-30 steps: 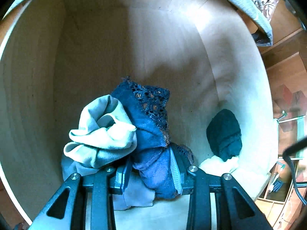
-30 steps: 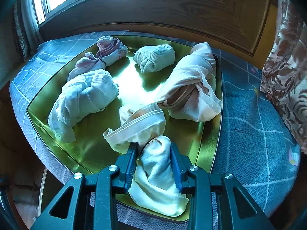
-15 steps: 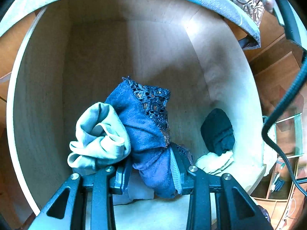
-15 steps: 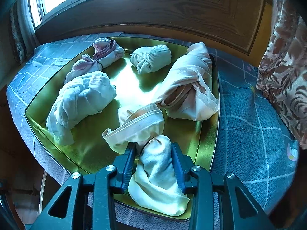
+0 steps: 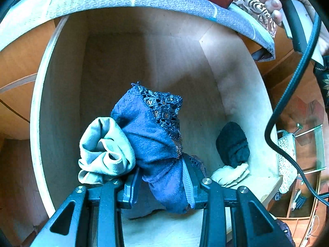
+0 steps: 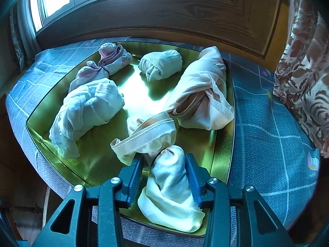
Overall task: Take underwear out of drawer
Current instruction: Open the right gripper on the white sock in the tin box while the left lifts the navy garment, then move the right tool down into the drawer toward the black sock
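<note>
Underwear-wise, the main piece was a blue lace-trimmed pair (image 5: pixel 152 135), pinched in the left gripper (image 5: pixel 162 183) and held up over the pale wooden drawer (image 5: pixel 242 94). A light grey-green pair (image 5: pixel 104 152) was bunched up right against it on the left side, resting on the gripper's left finger; couldn't tell if it was actually clamped or just tangled along. Down in the drawer's right corner sat a black rolled bundle (image 5: pixel 233 144) with a cream one (image 5: pixel 230 175) just in front of it, touching.

Over on the right wrist view, the right gripper (image 6: pixel 164 179) had its jaws closed around a cream rolled pair (image 6: pixel 170 191) at the near edge of a shiny gold tray (image 6: pixel 220 150). The tray was on a blue patterned cloth (image 6: pixel 267 144) and already had a bunch of rolled pieces on it: a white one (image 6: pixel 88 111) on the left, a pink-and-white one (image 6: pixel 111 61) behind it, a ribbed pale one (image 6: pixel 162 63), a big peach one (image 6: pixel 203 90), and a loose cream waistband piece (image 6: pixel 148 135) touching the gripped roll.
</note>
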`<action>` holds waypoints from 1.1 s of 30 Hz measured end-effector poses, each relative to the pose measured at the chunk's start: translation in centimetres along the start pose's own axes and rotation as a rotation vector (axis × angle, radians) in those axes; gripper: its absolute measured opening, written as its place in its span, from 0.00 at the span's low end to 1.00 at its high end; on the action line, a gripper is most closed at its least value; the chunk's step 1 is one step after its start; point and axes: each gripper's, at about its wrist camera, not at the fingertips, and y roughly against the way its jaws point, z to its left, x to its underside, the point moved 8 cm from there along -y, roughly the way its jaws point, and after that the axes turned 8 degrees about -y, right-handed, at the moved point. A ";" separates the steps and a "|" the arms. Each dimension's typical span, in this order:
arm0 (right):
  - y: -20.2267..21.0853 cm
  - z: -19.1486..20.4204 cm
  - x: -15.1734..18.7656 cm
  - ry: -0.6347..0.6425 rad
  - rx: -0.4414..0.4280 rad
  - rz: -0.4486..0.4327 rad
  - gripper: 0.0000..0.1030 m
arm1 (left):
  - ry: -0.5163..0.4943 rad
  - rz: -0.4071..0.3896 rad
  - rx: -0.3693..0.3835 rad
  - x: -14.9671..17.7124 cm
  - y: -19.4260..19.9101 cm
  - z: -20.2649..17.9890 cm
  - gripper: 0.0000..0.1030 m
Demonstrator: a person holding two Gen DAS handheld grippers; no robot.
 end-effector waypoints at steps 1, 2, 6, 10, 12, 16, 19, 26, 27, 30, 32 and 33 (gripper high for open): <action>0.0 0.0 0.0 -0.002 -0.003 0.000 0.43 | -0.001 -0.004 -0.002 0.1 0.1 0.0 0.35; 0.0 0.0 0.0 -0.003 -0.005 -0.001 0.44 | -0.003 -0.008 -0.002 0.2 0.2 -0.1 0.35; 0.3 0.2 0.0 -0.017 -0.038 -0.003 0.55 | 0.003 -0.020 0.000 0.5 0.3 -0.1 0.35; 1.0 0.4 0.0 -0.006 -0.030 -0.034 0.70 | 0.006 -0.031 0.001 0.7 0.7 0.2 0.35; 1.2 0.3 0.1 -0.002 -0.026 -0.037 0.70 | 0.011 -0.040 -0.002 0.7 1.2 0.4 0.35; 2.5 -0.1 0.2 -0.008 -0.034 -0.075 0.70 | 0.007 -0.060 -0.008 0.8 1.8 0.4 0.35; 3.7 -0.5 0.4 -0.013 -0.039 -0.099 0.70 | 0.007 -0.079 -0.015 0.8 2.4 0.4 0.35; 6.4 -1.8 1.4 -0.020 -0.063 -0.145 0.71 | 0.008 -0.098 -0.018 1.1 3.3 0.5 0.35; 6.6 -2.0 1.6 -0.020 -0.064 -0.147 0.72 | 0.008 -0.099 -0.018 1.2 3.4 0.5 0.35; 7.2 -2.8 2.6 -0.025 -0.068 -0.148 0.72 | 0.008 -0.101 -0.020 1.3 3.6 0.6 0.35; 7.6 -3.3 3.4 -0.033 -0.076 -0.149 0.72 | 0.009 -0.101 -0.021 1.3 3.5 0.6 0.35; 7.8 -3.6 3.9 -0.034 -0.081 -0.146 0.72 | 0.011 -0.100 -0.022 1.1 3.4 0.7 0.35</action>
